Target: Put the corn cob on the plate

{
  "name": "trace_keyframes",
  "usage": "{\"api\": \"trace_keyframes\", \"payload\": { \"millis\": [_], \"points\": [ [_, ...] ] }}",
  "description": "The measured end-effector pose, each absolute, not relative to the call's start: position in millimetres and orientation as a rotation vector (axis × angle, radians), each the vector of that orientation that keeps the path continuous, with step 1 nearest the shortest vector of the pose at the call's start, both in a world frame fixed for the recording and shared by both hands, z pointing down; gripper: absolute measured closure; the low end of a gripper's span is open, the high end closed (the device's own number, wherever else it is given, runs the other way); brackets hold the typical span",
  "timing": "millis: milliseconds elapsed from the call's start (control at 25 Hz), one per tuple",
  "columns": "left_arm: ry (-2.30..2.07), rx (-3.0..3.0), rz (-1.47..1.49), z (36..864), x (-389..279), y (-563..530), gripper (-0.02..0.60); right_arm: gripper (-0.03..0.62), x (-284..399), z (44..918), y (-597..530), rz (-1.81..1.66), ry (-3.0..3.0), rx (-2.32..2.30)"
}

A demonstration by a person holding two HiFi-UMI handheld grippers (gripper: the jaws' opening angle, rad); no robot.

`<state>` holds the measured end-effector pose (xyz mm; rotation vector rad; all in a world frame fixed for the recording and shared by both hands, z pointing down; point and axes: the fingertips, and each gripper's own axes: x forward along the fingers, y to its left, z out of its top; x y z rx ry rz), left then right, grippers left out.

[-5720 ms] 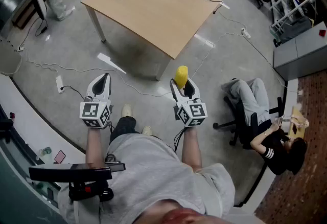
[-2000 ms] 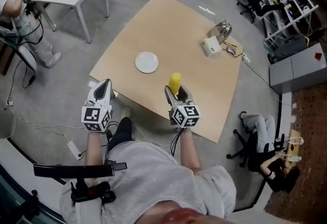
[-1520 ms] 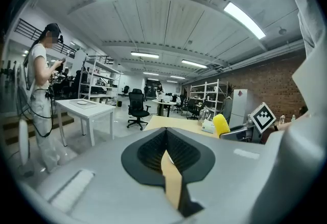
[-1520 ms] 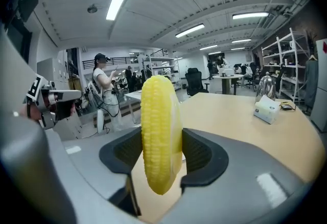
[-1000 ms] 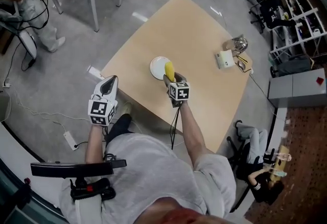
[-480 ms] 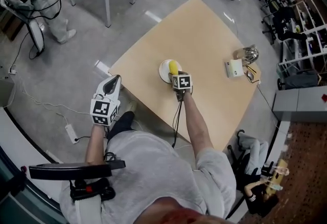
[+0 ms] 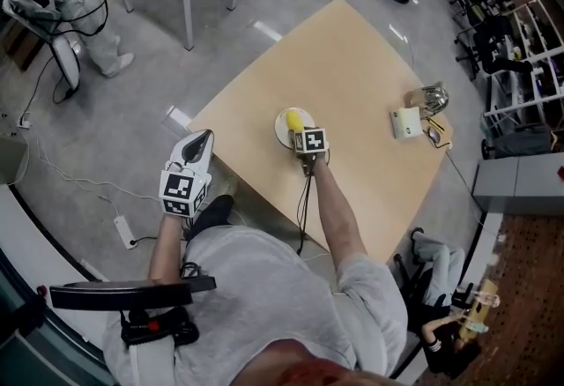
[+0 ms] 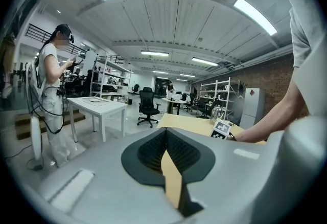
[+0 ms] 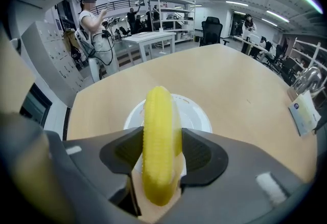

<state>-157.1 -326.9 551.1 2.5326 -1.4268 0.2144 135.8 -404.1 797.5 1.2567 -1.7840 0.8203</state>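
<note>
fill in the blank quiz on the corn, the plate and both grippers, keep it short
The right gripper is shut on a yellow ____.
That load is poised over a white ____ on the wooden table.
The left gripper is ____, with nothing between its jaws.
Missing words: corn cob; plate; shut.

grey t-shirt; grey hand-held grippers, black-white marker cubes

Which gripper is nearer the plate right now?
Right. The right gripper holds the corn cob directly over the plate; the left gripper hangs beyond the near edge of the table, to the plate's left.
</note>
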Motion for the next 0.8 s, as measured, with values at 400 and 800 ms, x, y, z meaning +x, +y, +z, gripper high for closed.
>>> {"api": "trace_keyframes", "payload": {
  "millis": [400, 800],
  "points": [
    [-1.417, 2.544, 0.238, 551.0, -157.5, -327.5, 0.561, 0.359, 136.3, 799.6, -406.1, 0.835, -1.799, 1.283],
    [-1.397, 2.556, 0.245, 549.4, -155.5, -328.6, 0.563, 0.356, 132.3, 797.6, -408.4, 0.837, -1.806, 1.299]
  ]
}}
